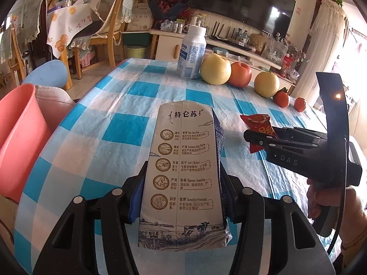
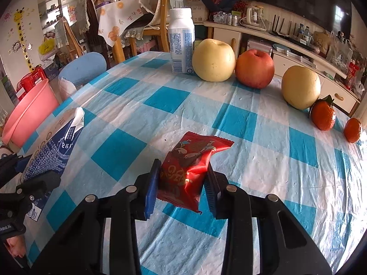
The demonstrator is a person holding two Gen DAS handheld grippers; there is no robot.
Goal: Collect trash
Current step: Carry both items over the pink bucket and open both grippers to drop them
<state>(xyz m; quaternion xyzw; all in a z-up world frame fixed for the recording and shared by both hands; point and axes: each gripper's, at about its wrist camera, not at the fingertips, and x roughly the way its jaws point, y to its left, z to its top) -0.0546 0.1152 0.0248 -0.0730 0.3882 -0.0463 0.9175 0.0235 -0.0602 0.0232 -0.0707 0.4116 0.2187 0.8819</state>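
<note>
From the left wrist view we read the printed side panel of the milk carton [image 1: 181,174] filling the lower centre, a face the right wrist view does not give; there we see only its blue side and folded top at the left edge. The left view also shows the right gripper [image 1: 248,137] from outside at centre right, with a hand [image 1: 321,200] on its handle at the right edge. The right wrist view alone shows the red snack wrapper [image 2: 185,174] in full, at lower centre.

We see the left gripper [image 1: 183,192] partly closed, its pads pressed against both sides of the carton. The right gripper [image 2: 182,183] is narrowed onto the wrapper, whose foil bulges between the pads; its far end lies over the blue-checked tablecloth [image 2: 252,160].

The pink bin [image 1: 18,137] stands at the left edge, off the table. Along the upper part of both frames we see a white bottle [image 2: 181,41], two yellow pears [image 2: 213,59], a red apple [image 2: 254,68] and two tangerines [image 2: 323,114], well apart from both grippers.
</note>
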